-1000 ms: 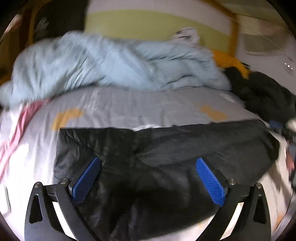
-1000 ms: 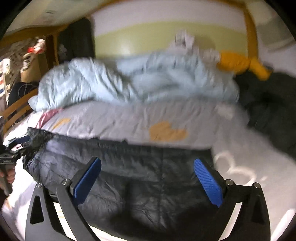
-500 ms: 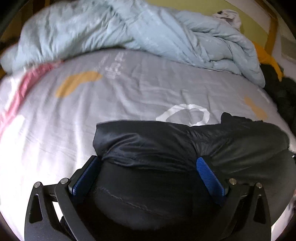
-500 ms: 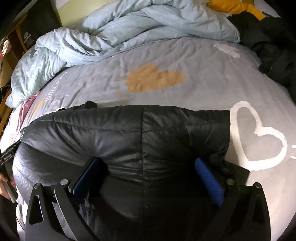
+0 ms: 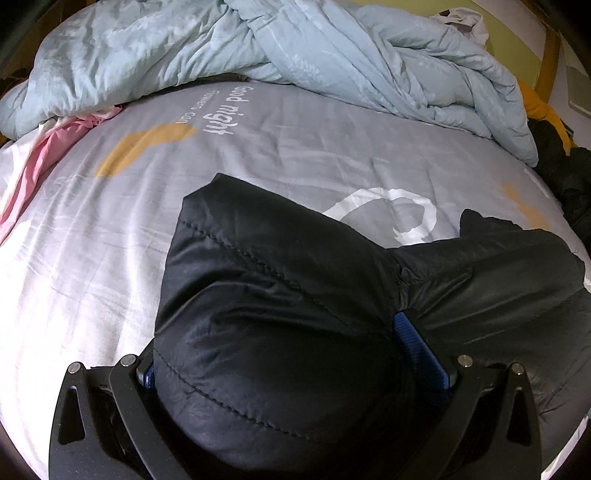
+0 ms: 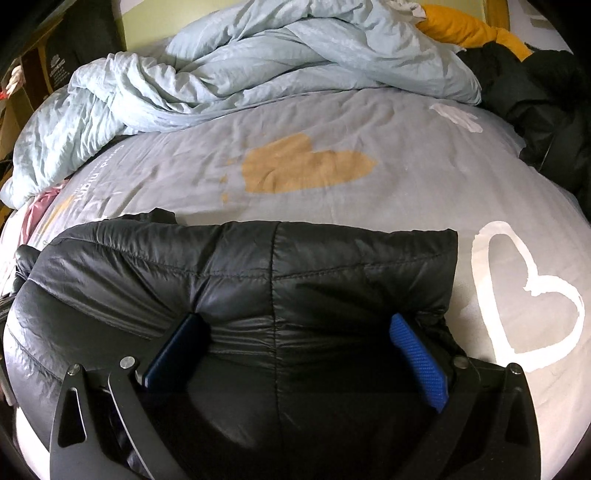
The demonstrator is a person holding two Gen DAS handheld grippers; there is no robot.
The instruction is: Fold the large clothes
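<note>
A black quilted puffer jacket (image 5: 280, 280) lies folded on the grey bedsheet (image 5: 295, 133). In the left wrist view its bulging left end fills the space between the wide-apart fingers of my left gripper (image 5: 273, 332); the left blue pad is almost hidden and the right pad (image 5: 417, 343) shows. In the right wrist view the jacket (image 6: 258, 266) ends at a straight far edge, and its right part sits between the spread blue pads of my right gripper (image 6: 295, 319). Both grippers are open and pressed low into the puffy fabric.
A crumpled light-blue duvet (image 5: 258, 48) is heaped along the far side of the bed. Dark clothes (image 6: 546, 110) and a yellow garment (image 6: 469, 29) lie at the far right, a pink cloth (image 5: 40, 155) at the left. A white heart print (image 6: 532, 295) marks bare sheet on the right.
Both grippers came down and forward onto the jacket, which went from spread flat to a folded, bulging bundle between the fingers. The finger spacing stayed wide.
</note>
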